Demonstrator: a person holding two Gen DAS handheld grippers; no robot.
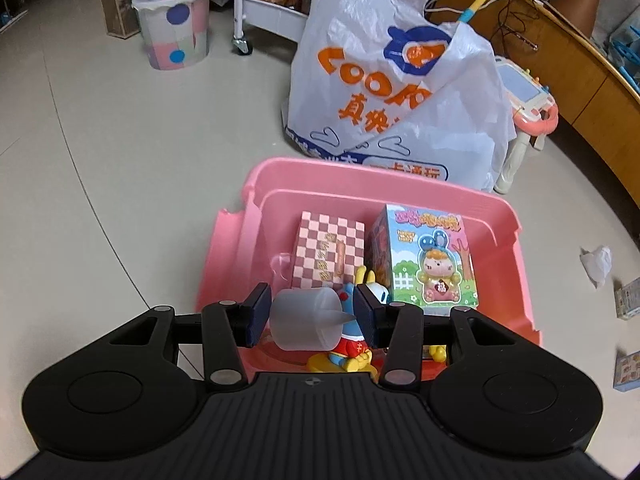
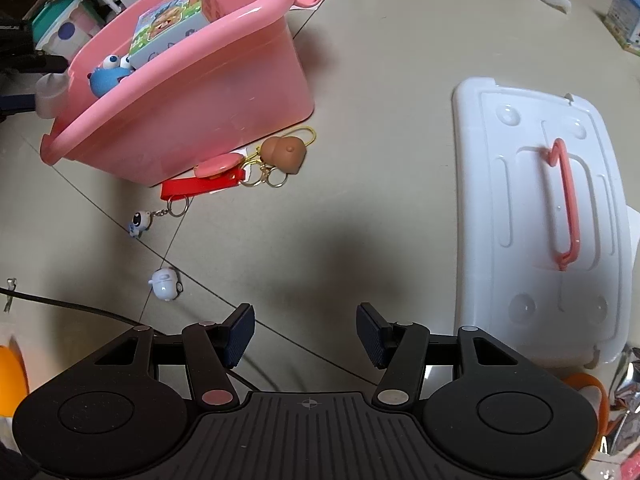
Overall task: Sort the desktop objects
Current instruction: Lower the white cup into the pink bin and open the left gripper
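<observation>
The left tool (image 1: pixel 308 316) squeezes a cloudy plastic cup (image 1: pixel 302 318) lying sideways, its long axis running from pad to pad, right over the pink bin (image 1: pixel 516 248). Below sit a checkered box (image 1: pixel 326 250) and cartoon toy box (image 1: pixel 434 264). The right tool (image 2: pixel 306 334) is wide and holds nothing above the floor (image 2: pixel 360 160), near a white lid (image 2: pixel 536 216).

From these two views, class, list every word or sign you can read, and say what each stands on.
"LOOK", orange, partly creased: white plastic bag.
"真快", orange: same bag.
"卡通玩", blue band at the bag's foot, cut off.
Title on the colourful toy box: too blurred.
Strip on the checkered box: unreadable.
</observation>
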